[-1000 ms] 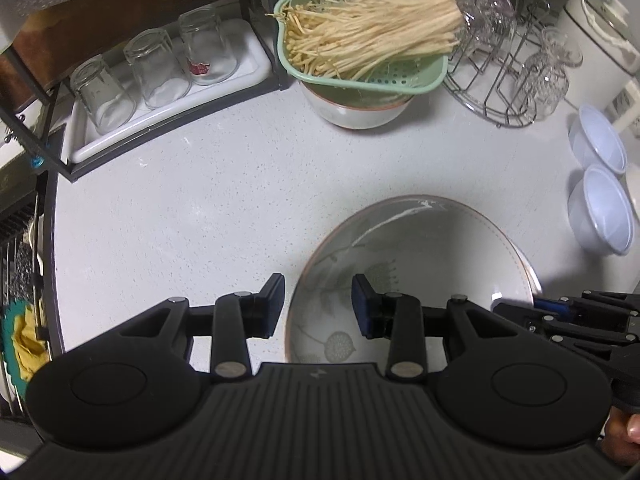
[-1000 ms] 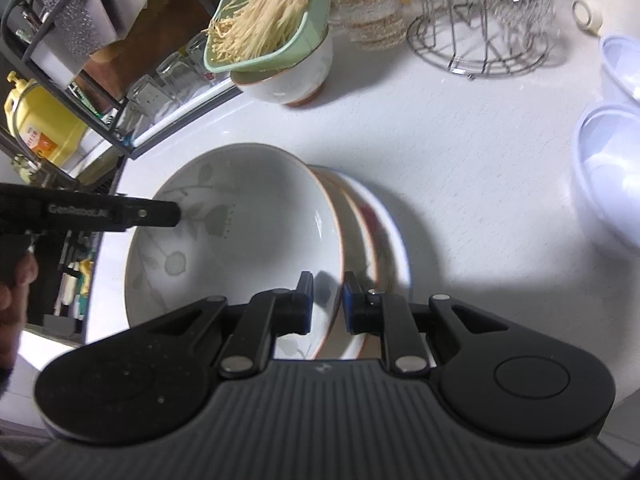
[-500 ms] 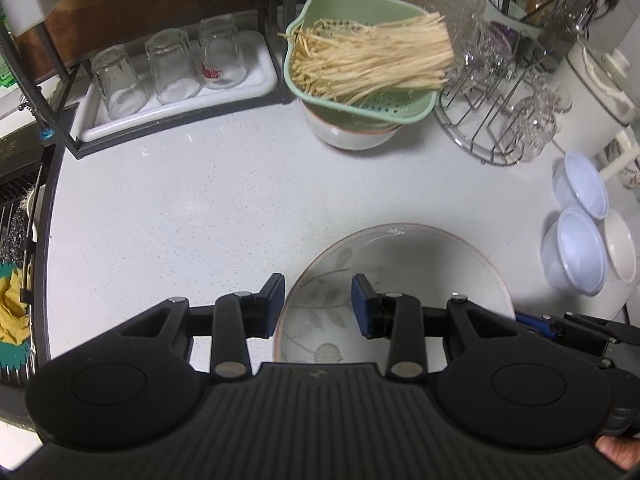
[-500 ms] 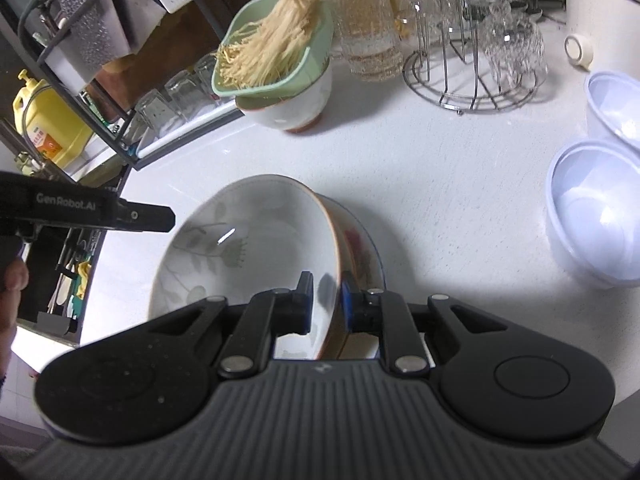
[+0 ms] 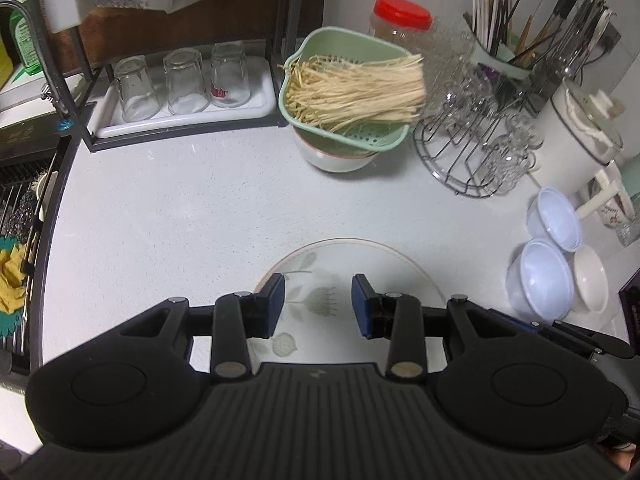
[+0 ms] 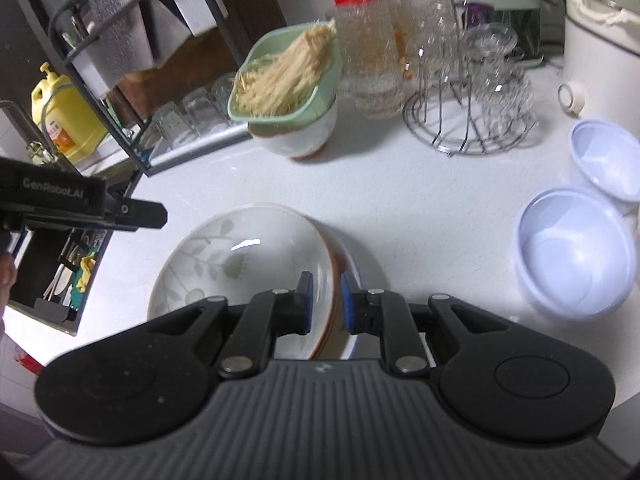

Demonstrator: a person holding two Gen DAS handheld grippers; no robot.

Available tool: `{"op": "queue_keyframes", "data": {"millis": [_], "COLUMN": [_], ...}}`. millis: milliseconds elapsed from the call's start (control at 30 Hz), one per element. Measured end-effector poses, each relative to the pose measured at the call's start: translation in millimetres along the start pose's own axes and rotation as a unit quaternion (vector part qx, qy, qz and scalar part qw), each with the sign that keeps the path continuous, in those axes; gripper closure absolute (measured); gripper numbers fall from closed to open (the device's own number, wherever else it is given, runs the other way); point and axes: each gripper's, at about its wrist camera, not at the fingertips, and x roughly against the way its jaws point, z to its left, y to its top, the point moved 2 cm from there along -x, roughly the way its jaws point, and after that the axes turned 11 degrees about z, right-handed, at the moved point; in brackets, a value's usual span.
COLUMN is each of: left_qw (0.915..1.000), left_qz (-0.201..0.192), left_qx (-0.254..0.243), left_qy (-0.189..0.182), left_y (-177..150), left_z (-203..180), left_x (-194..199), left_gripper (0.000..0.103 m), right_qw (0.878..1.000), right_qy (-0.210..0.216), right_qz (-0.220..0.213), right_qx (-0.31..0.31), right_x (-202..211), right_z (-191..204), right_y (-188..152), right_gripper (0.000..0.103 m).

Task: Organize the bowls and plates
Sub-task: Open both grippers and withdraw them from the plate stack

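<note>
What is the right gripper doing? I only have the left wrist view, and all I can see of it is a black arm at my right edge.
Observer: The right gripper is shut on the near rim of the leaf-pattern plate.
Operator: Is it gripping that plate alone?
Observer: No. At least one more plate, a red-patterned plate, lies under it. The pads clamp both rims together.
Operator: Is my left gripper touching the stack?
Observer: No. The right wrist view shows the left gripper to the left of the leaf-pattern plate and clear of its rim.
</note>
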Motion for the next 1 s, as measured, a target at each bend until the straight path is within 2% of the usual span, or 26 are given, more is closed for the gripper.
{"op": "queue_keyframes", "data": {"millis": [300, 500, 600, 733, 1000], "left_qw": [0.999, 0.9974, 0.9963, 0.9958, 0.9963], "left_qz": [-0.035, -0.062, -0.072, -0.075, -0.053], "left_qx": [0.018, 0.012, 0.011, 0.004, -0.015], "left_qy": [-0.021, -0.036, -0.045, -0.051, -0.065], "left_y": [-22, -37, -45, -53, -80], "left_z": [-15, -22, -19, -10, 9], "left_x": [40, 71, 85, 96, 104], "left_gripper": [0.062, 0.062, 0.062, 0.062, 0.062], "right_qw": [0.998, 0.997, 0.996, 0.994, 0.993], "right_qy": [-0.008, 0.006, -0.001, -0.025, -0.059], "right_qz": [-0.063, -0.082, -0.094, -0.105, -0.099], "right_qx": [0.012, 0.007, 0.01, 0.013, -0.008], "right_x": [60, 93, 105, 117, 134], "right_z": [-5, 2, 11, 23, 39], "right_y": [-2, -4, -9, -20, -47], "right_gripper": [0.085, 0.085, 0.085, 0.085, 0.085]}}
